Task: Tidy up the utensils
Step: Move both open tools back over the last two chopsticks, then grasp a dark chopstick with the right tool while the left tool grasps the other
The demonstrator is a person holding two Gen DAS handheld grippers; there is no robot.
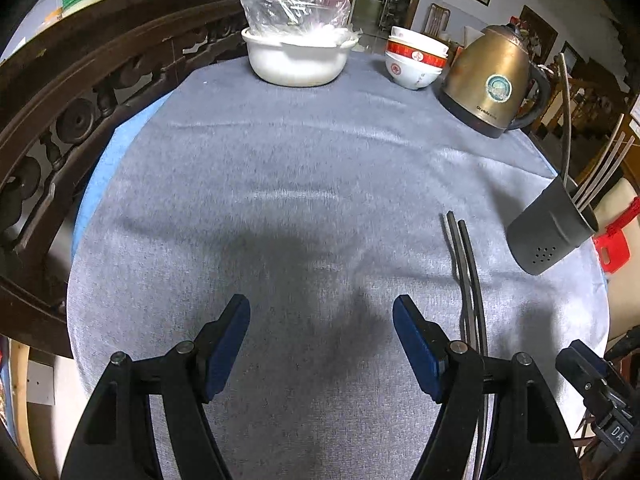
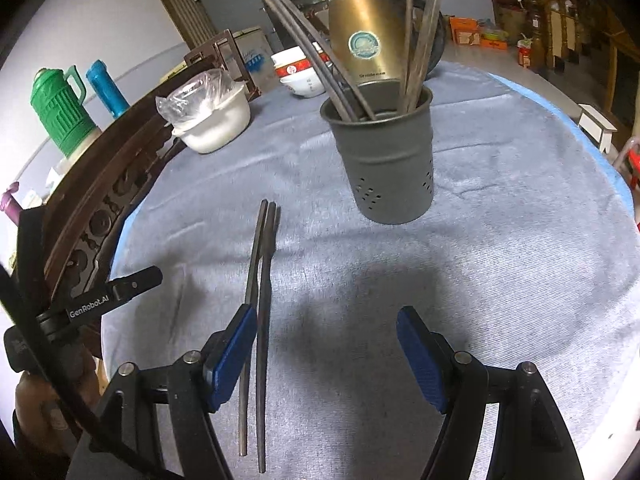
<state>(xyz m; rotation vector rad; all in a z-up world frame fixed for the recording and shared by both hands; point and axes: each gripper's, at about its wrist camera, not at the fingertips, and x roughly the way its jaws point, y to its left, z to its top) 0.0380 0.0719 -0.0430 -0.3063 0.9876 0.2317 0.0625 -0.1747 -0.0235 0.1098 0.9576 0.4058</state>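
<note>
Task is judged partly done. Several chopsticks (image 2: 416, 40) are already stood in the grey perforated utensil holder (image 2: 384, 168), which is set upright on the grey cloth-covered surface (image 2: 500, 260). One pair of dark chopsticks (image 2: 260, 300) is left lying flat on the cloth, near the holder but apart from it, tips pointed roughly toward it. That pair is judged to be what remains: it is to be picked up and dropped into the holder. No other loose utensils are seen on the cloth.

The left claw (image 1: 322, 306) is held wide and empty above bare cloth; nothing is gripped. The loose pair (image 1: 466, 280) is seen just to its right side, passing behind its right finger, not between the pads. The right claw (image 2: 326, 316) is likewise spread and empty; in the right wrist view the pair is seen running just inside its left pad (image 2: 234, 356), one stick partly hidden behind it. Whether the pad touches the sticks cannot be told. No grasp is made yet.

Writing: "GenRobot.AI" is read on the left claw's body (image 2: 90, 306) in the right wrist view. The brass-coloured electric kettle (image 1: 494, 80) is marked with a round blue-green sticker and a brand line that looks like "Orende", not read with certainty. "DAS" is partly seen on the right device's edge (image 1: 618, 430). Red emblems are printed on the stacked bowls (image 1: 416, 58), unreadable. A white pot covered with a plastic bag (image 1: 296, 56) is unlabelled.
</note>
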